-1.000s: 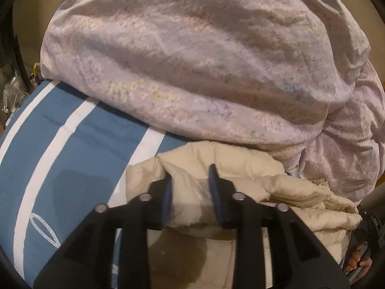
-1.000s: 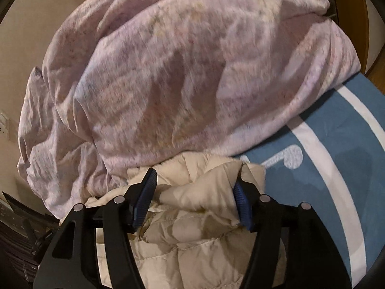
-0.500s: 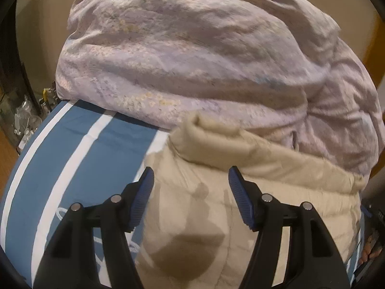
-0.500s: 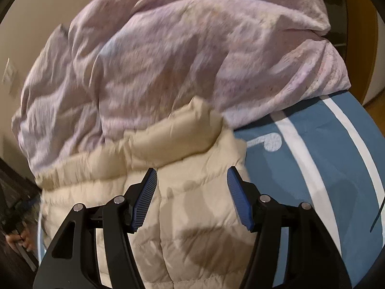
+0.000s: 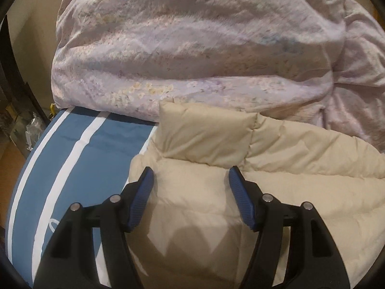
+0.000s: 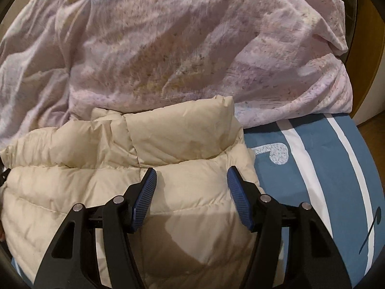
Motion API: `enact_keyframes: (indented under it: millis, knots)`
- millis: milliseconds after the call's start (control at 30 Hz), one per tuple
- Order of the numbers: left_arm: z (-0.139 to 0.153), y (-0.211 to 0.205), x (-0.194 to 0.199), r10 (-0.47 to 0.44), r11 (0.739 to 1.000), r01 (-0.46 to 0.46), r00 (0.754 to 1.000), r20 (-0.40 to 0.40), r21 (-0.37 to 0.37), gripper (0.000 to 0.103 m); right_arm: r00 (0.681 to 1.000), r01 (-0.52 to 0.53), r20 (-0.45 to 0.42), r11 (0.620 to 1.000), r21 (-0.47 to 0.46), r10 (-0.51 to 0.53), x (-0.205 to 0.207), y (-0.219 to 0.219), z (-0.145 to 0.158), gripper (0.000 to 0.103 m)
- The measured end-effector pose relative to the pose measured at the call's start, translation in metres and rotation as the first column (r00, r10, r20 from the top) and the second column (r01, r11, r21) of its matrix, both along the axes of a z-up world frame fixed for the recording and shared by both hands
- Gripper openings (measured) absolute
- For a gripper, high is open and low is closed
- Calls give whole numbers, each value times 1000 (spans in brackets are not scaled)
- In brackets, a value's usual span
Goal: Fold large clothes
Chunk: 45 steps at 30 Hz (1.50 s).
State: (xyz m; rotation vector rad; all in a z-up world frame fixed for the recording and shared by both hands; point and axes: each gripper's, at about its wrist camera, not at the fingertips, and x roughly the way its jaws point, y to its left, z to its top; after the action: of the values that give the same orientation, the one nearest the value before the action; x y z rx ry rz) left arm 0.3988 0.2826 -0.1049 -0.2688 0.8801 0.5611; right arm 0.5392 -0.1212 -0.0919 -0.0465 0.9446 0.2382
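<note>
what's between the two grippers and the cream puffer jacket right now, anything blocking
Nothing visible. The left gripper and right gripper both hang open just above the cream puffer jacket, with bare quilting between their pads. The lilac duvet lies beyond the collar, not in between.

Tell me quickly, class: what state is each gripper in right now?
Left gripper: open, holding nothing, above the cream puffer jacket.
Right gripper: open, holding nothing, above the same jacket.

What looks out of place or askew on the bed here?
Nothing damaged or spilled. The cream puffer jacket lies flat on the blue striped sheet; the only untidy thing is the lilac duvet, heaped and crumpled behind it.
</note>
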Motion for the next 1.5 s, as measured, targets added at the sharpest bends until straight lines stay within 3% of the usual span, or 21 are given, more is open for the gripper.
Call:
enact_keyframes:
  millis: [500,833,1133,1400,1500]
  knots:
    - [-26,18,29,45,999,-44,999,-30,19,77,999,8,37,999,-45,-6,21,10,-26,72]
    - [-42,28,34,59,998,-59,998,-27,-21,84,999,16,32,998,-60,-14,27,17,-44,78]
    - [-49,35,39,62,996,-64,997,-38,-55,88,1000,6,1,998,-63,-6,57,34,-72,82]
    - [-50,46,36,60,995,-63,997,-44,-77,88,1000,4,-11,999,-48,-5,56,38,-61,82]
    - [-33,50,18,60,989,-64,998,-29,-134,87,998,14,-59,999,-33,-16,58,31,-48,82]
